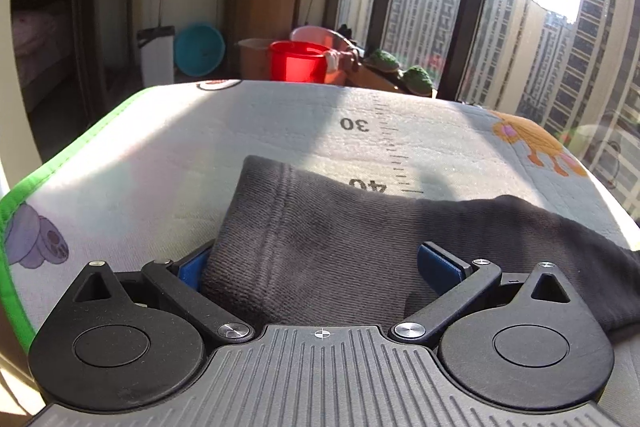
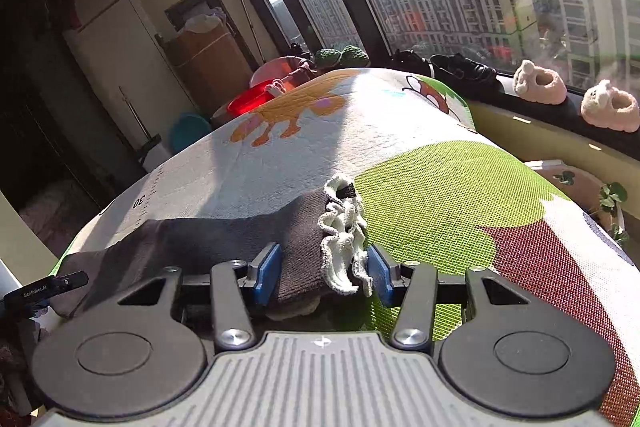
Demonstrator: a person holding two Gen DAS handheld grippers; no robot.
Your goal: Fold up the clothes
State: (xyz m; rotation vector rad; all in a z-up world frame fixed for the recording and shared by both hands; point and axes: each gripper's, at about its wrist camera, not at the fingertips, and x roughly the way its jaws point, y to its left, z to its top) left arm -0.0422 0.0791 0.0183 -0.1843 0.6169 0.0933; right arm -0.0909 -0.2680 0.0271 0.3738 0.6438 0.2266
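Sunlit mat [image 1: 168, 147], dark sock [image 1: 320, 247] half hidden behind both claws.

Dark grey ribbed garment [image 1: 320, 247] with cream frilled edge [image 2: 344, 239], cartoon-printed white mat [image 1: 160, 155], green border

The dark garment's [image 1: 320, 251] near end — hidden behind the left gripper's [image 1: 318, 269] body.

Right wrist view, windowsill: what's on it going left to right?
Green knitted slippers → black shoes → first pink fluffy slipper → second pink fluffy slipper.
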